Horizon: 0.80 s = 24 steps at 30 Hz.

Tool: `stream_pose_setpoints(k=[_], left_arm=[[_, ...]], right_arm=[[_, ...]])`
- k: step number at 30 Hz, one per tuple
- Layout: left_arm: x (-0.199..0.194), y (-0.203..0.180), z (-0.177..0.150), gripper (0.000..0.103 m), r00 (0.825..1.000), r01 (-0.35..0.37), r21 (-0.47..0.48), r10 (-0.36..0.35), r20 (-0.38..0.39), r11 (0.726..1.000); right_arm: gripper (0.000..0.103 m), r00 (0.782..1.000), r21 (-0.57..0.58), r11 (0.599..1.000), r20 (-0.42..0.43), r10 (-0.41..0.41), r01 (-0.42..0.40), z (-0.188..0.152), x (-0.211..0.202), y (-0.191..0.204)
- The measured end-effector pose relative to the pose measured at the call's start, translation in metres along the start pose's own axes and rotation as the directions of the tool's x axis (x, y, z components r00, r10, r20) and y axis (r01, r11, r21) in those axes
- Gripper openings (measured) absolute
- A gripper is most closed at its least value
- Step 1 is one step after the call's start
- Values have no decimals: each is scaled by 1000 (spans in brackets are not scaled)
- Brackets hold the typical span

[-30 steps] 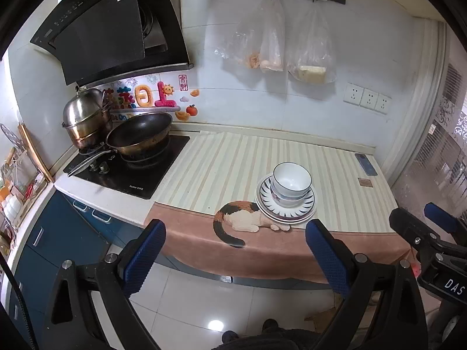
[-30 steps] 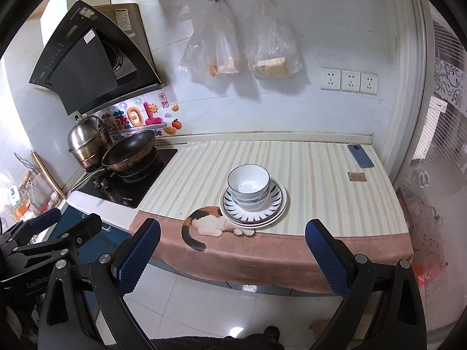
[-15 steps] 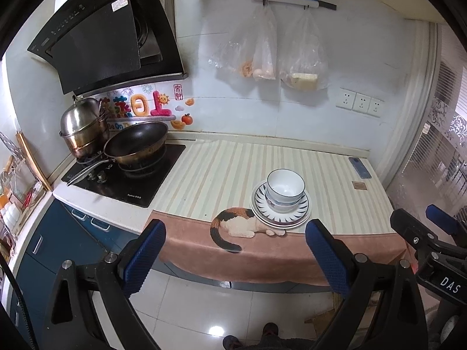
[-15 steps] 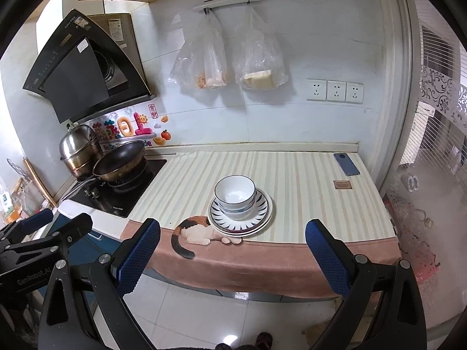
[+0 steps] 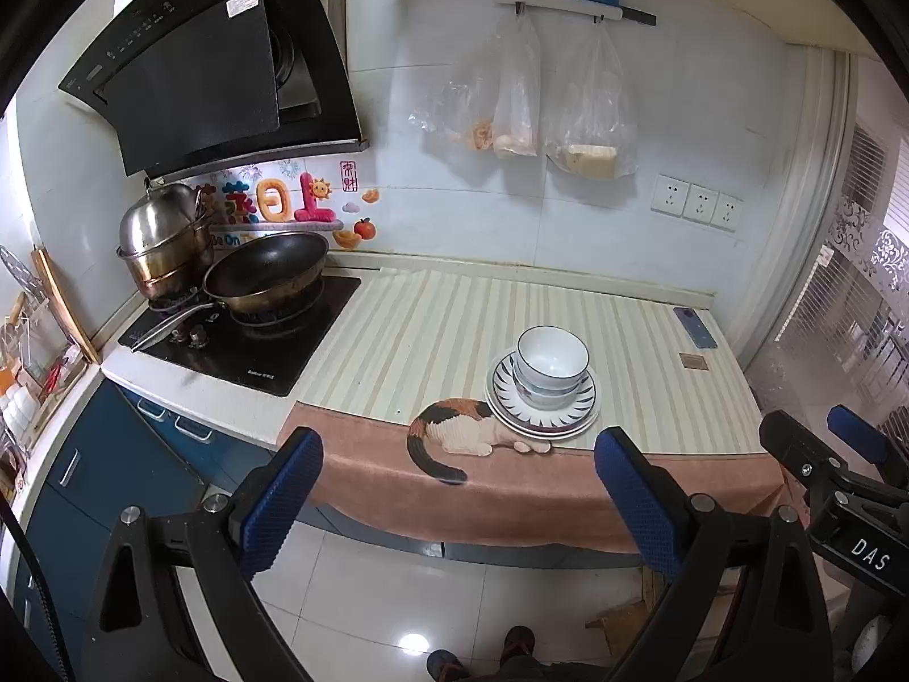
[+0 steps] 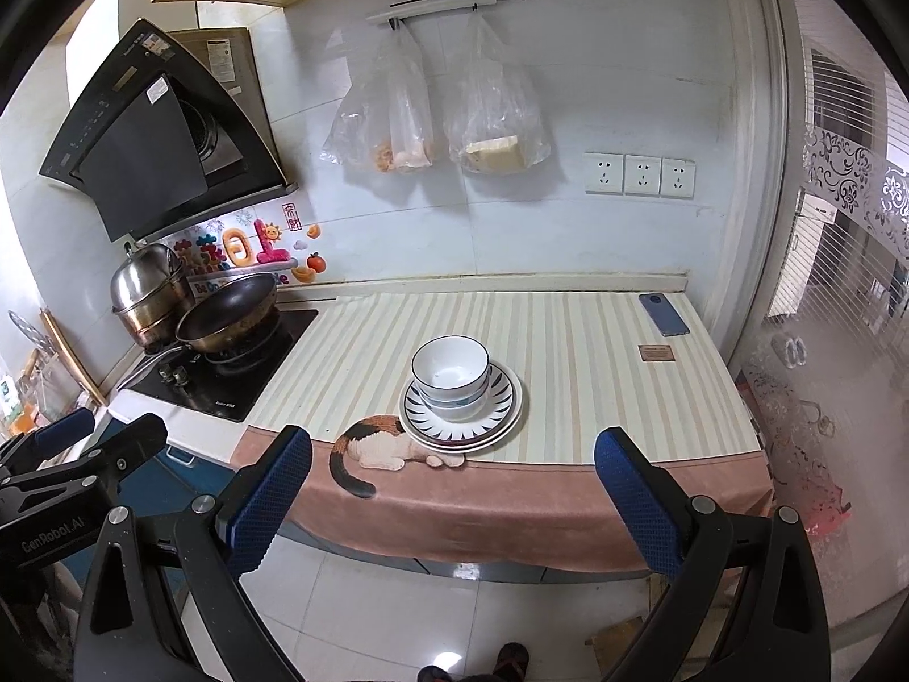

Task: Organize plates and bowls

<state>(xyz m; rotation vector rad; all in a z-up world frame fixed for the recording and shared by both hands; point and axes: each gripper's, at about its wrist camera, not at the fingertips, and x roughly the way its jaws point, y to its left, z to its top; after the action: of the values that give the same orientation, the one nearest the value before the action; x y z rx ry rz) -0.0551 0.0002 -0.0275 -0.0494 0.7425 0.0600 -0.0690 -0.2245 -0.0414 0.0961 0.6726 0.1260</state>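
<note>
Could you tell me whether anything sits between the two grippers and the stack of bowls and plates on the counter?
Nothing visible does. The bowls sit nested on the plates near the counter's front edge, and only open air over the floor separates them from the open left gripper and right gripper.

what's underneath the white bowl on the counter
The top white bowl sits nested in at least one more bowl, and that stack rests on striped plates on the striped mat. The bowls cover the plates' centres, so the exact plate count is unclear.
</note>
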Motion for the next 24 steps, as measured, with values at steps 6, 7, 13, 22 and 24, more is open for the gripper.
stream_pose_setpoints(k=[6,7,13,22,24], left_arm=[[-1,-1,-1,98,1000,-2,0,2,1,1000],[-1,-2,-1,98,1000,-2,-1,2,1,1000],[-1,-2,-2,98,1000,-3,-2,3,2,1000],[-7,-1,-7,98,1000,-3,-8,3,9,1000],[-7,-1,-7,98,1000,-4,-7,4,10,1000]], right_arm=[[102,1000,14,1000,-8,-3,3,-3,-4,-2],[102,1000,15,1000,-8,-4,4,-3,-5,-2],[102,1000,13,1000,-7,-4,4,-4,-4,-2],[102,1000,15,1000,0,-3,3,0,-7,-3],[102,1000,10,1000,-2,-1,1,2,-6,-3]])
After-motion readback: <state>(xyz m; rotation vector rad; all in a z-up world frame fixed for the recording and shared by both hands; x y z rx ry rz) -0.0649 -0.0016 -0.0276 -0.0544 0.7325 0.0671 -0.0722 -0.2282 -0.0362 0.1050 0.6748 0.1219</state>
